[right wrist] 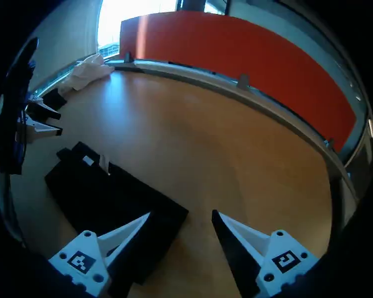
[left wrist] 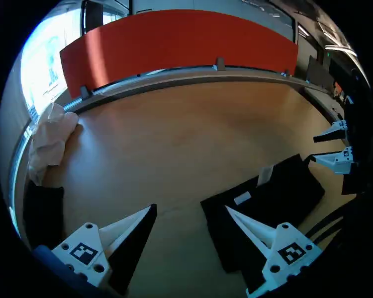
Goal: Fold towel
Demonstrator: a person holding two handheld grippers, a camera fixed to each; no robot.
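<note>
On the table (right wrist: 226,144), black towel (right wrist: 112,198), diagonal.

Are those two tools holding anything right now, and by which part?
Nothing is held. The left tool and right tool are both open; the towel lies free.

- The towel (left wrist: 266,208) lay flat on the bench (left wrist: 186,129), toward its near side.
- The left gripper (left wrist: 190,207) hung at one end of the towel, one finger above the towel's edge.
- The right gripper (right wrist: 181,213) hung at the opposite end, likewise.
- A panel (left wrist: 186,44) stood along the bench's far edge.
- A cloth heap (left wrist: 49,136) lay in the far corner beside the panel, well apart from the towel.
</note>
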